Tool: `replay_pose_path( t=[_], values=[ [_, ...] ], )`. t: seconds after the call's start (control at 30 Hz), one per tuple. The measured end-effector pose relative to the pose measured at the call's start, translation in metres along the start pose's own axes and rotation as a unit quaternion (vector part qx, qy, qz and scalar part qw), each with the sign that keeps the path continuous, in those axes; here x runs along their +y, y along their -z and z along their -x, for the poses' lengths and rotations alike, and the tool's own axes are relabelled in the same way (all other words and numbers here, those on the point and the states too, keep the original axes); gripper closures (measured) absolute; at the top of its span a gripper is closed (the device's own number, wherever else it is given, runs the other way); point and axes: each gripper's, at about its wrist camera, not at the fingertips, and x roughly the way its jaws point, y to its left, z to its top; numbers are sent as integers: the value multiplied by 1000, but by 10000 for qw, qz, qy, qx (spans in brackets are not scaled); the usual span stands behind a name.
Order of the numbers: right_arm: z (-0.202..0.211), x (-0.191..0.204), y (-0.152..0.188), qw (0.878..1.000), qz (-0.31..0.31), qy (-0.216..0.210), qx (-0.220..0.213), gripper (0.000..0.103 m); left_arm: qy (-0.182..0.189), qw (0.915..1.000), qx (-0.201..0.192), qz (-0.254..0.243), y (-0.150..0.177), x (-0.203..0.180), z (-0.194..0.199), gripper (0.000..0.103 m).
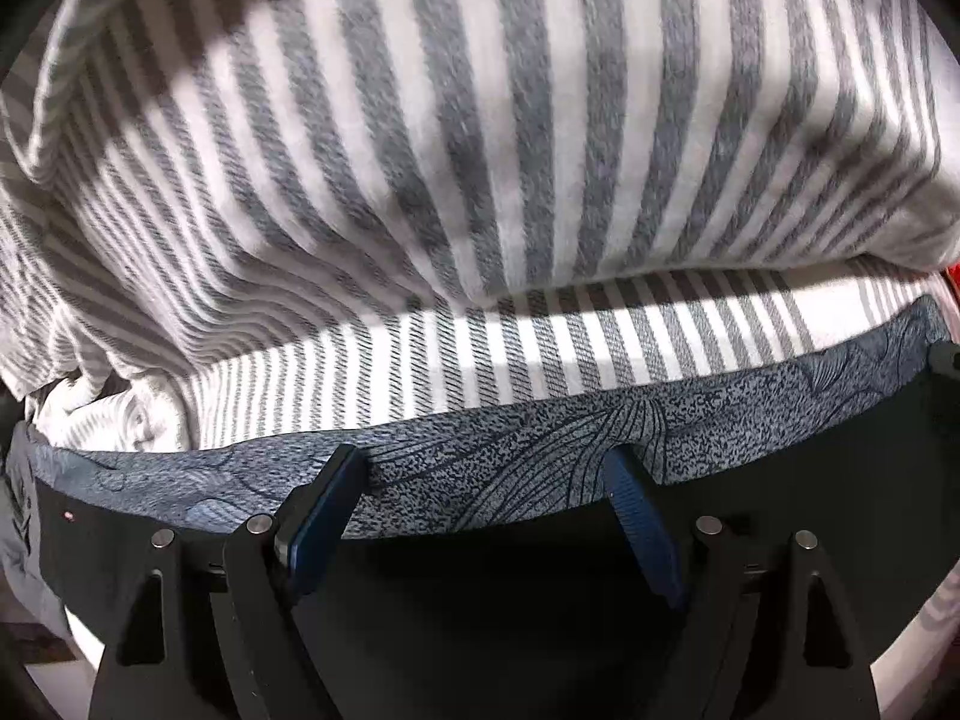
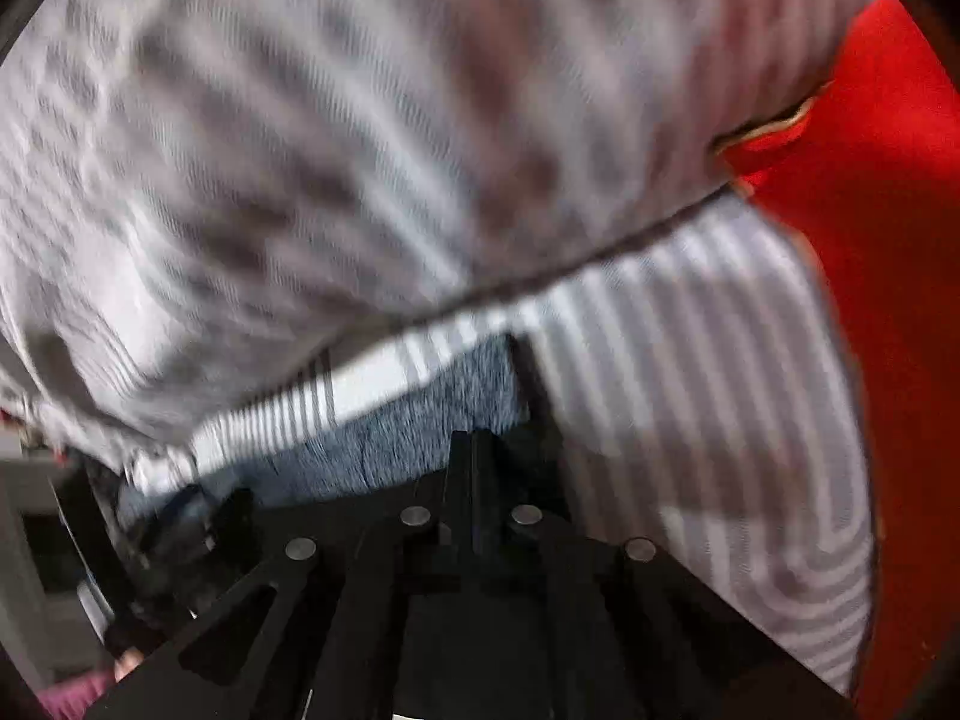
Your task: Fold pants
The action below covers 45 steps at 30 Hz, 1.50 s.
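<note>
The pants are blue-grey fabric with a dark line pattern, seen as a band along a folded edge right in front of my left gripper. That gripper is open, its blue-padded fingers spread over the pants' edge, nothing between them. In the right wrist view the pants show as a blurred blue-grey patch. My right gripper has its fingers pressed together at the pants' edge; whether cloth is pinched between them is hidden.
A grey-and-white striped cover lies bunched and raised behind the pants and fills most of both views. A red surface is at the right. Dark furniture shows at lower left.
</note>
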Motion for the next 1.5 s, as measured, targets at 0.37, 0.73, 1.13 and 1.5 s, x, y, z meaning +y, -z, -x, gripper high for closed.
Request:
replay_pose_path(
  t=[0.37,0.73,1.13,1.5],
  values=[
    [0,17,74,9931,1018,585,46,62,89,9999,56,-21,40,1,3,6],
    [12,58,102,9950,871,461,141,60,-436,9987,-126,230,63,114,40,7],
    [-22,126,181,9952,852,228,429,60,-1059,9917,104,719,68,234,-48,7],
    [-64,233,179,9871,1549,318,264,58,-835,9942,-330,591,65,329,-27,7]
  ],
)
